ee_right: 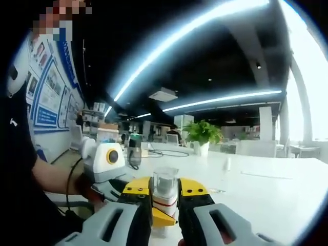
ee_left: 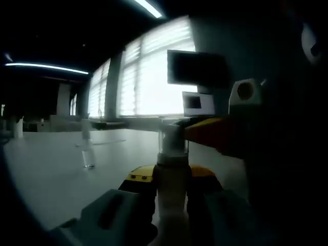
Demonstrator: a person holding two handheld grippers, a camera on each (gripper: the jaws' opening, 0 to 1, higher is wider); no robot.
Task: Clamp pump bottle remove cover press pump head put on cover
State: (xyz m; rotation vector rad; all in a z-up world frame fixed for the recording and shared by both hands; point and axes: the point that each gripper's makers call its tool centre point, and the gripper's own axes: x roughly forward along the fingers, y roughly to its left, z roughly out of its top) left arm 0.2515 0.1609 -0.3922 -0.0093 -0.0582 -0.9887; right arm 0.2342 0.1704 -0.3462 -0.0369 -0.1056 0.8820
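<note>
A white pump bottle stands upright on the white table. My left gripper is shut on its body, with the yellow-tipped jaws on either side. A clear cover sits on top of the bottle. My right gripper comes in from the right at cover height. In the right gripper view, the right gripper has its jaws closed against the clear cover, and the white bottle with a red band is below. The left gripper and a person's arm show at the left.
A small clear bottle stands alone on the table to the left. A monitor hangs by bright windows behind. A dark cup, cables and a potted plant sit farther along the table.
</note>
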